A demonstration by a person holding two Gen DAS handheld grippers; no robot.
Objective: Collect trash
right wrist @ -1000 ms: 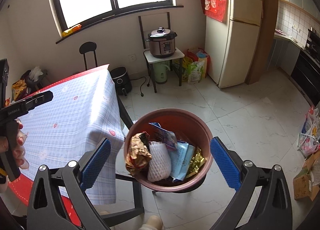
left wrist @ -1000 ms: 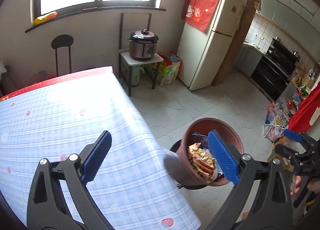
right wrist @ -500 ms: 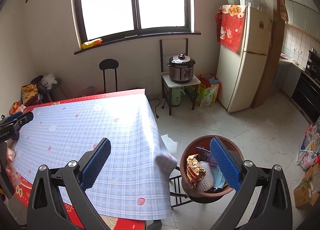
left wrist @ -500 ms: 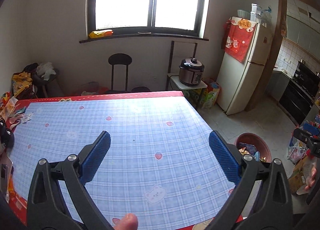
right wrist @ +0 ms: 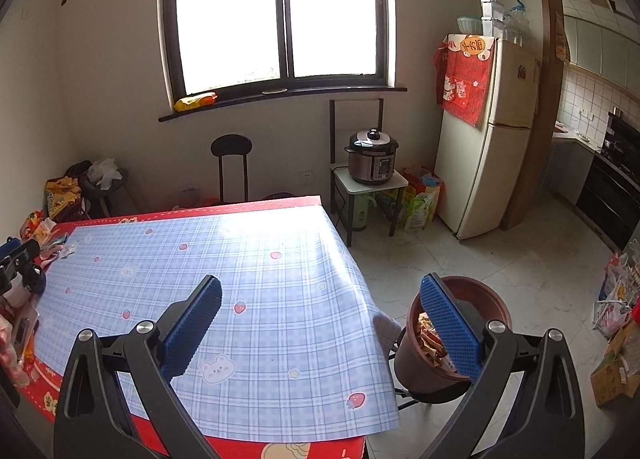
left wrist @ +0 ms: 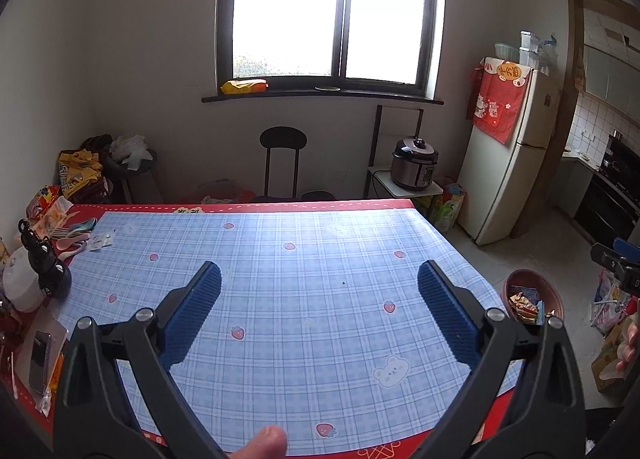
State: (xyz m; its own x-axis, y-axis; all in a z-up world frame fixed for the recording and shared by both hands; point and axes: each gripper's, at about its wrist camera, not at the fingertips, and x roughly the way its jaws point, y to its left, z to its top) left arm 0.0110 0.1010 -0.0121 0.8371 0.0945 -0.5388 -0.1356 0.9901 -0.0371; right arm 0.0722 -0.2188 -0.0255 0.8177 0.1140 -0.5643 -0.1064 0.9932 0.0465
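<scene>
A brown bin (right wrist: 472, 307) full of wrappers stands on a black stool off the table's right edge; it also shows in the left wrist view (left wrist: 534, 291). My left gripper (left wrist: 320, 291) is open and empty above the blue checked tablecloth (left wrist: 304, 259). My right gripper (right wrist: 320, 299) is open and empty, over the table's right part, its right finger in front of the bin. The right gripper's tip (left wrist: 618, 259) shows at the left wrist view's far right edge.
The table's left edge holds a white pot (left wrist: 18, 287), a black bottle (left wrist: 46, 267), spoons (left wrist: 74, 235), snack packets (left wrist: 44, 199) and a phone (left wrist: 38, 355). Behind stand a black chair (left wrist: 282, 159), a rice cooker (right wrist: 372, 157) on a stand, a fridge (right wrist: 492, 135).
Both grippers have drawn back and up from the bin and turned left toward the table. The bin now looks smaller and sits to the right.
</scene>
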